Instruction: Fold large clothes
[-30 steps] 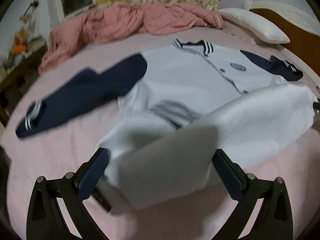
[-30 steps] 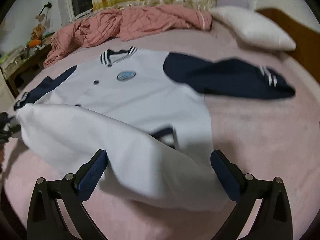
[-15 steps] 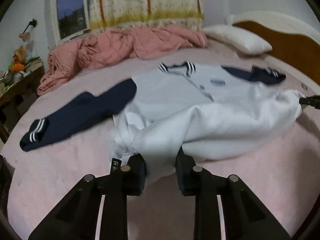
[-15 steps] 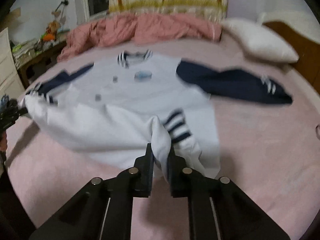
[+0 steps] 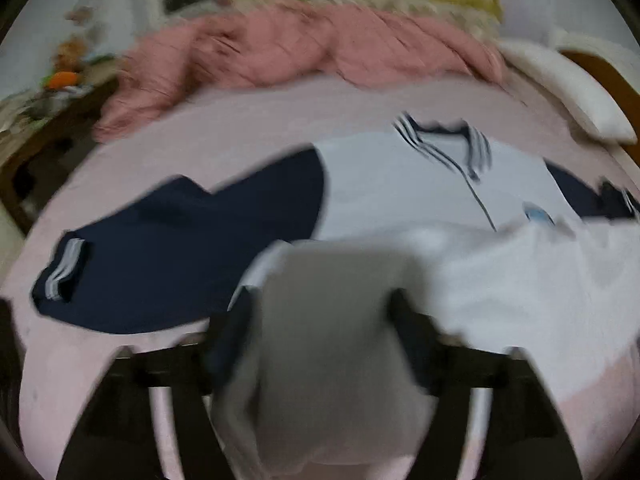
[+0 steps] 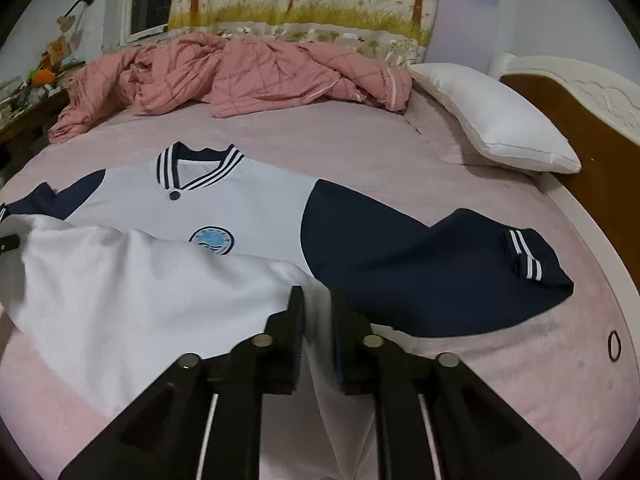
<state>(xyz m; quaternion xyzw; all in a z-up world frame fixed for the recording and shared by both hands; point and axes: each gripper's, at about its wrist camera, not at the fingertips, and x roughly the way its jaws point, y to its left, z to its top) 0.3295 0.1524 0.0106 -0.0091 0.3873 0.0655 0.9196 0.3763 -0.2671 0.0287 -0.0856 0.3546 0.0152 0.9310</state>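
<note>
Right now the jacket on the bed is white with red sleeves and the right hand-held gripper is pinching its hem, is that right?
One thing is wrong: the sleeves are navy, not red. The right wrist view shows it clearly. The rest holds: the jacket is white and lies on the bed, and the right hand-held gripper is pinching its hem.

The whole left wrist view is smeared by motion. There the left tool (image 5: 324, 340) is half buried under white jacket (image 5: 400, 184) cloth, its fingertips hidden. In the right wrist view, folded-up hem covers the badge's (image 6: 211, 240) lower edge.
</note>
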